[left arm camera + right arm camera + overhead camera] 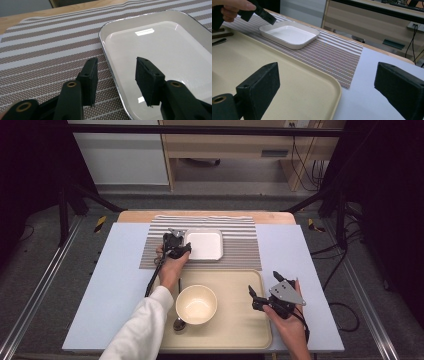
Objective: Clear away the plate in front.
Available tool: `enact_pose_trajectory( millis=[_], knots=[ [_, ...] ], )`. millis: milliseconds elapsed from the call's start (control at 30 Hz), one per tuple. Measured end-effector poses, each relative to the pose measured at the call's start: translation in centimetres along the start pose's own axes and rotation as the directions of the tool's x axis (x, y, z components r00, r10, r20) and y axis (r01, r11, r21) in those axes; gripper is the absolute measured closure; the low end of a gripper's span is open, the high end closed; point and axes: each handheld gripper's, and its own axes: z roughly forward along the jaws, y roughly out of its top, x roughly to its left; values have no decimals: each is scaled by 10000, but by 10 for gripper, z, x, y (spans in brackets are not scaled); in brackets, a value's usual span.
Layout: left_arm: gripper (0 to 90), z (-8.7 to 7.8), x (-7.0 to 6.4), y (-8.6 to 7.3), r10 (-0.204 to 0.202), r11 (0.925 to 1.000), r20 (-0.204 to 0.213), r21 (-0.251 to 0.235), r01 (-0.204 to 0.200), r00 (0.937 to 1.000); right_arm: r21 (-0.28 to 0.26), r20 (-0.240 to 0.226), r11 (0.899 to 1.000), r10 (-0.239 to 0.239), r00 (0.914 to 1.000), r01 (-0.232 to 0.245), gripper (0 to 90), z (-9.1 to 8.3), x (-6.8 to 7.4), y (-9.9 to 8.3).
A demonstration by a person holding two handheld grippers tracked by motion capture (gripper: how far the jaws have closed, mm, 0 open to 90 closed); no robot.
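Over the white dish's (160, 50) rim, left claw (116, 75) gapes.

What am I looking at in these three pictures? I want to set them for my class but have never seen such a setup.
A person at a table holds a hand-operated gripper in each hand; there is no robot arm. The high view looks down from above. The other two pictures come from cameras riding on each gripper, looking along its black jaws.

On the table lie a striped placemat with a white rectangular dish on it, and nearer the person a beige tray carrying a cream bowl and a spoon.

The left gripper is open, straddling the dish's rim. The right gripper is open over the tray's right edge. Neither holds anything.
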Motion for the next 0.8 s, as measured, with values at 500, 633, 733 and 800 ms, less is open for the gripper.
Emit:
enact_pose_trajectory(
  millis=[500,633,733,800],
  knots=[
    [627,6,-2,-6,-242,9983,154,529,233,9996,17,-3,10000,10,10000,-10,63,0,0,0],
    [650,6,-2,-6,-362,9974,169,631,351,9992,27,4,10000,28,10000,-28,63,0,0,0],
    [671,7,-2,-6,-455,9967,216,681,440,9987,29,1,10000,7,10000,-7,63,0,0,0],
    [678,7,-1,-6,-491,9961,233,746,472,9985,34,0,10000,-9,10000,9,63,0,0,0]
  ],
)
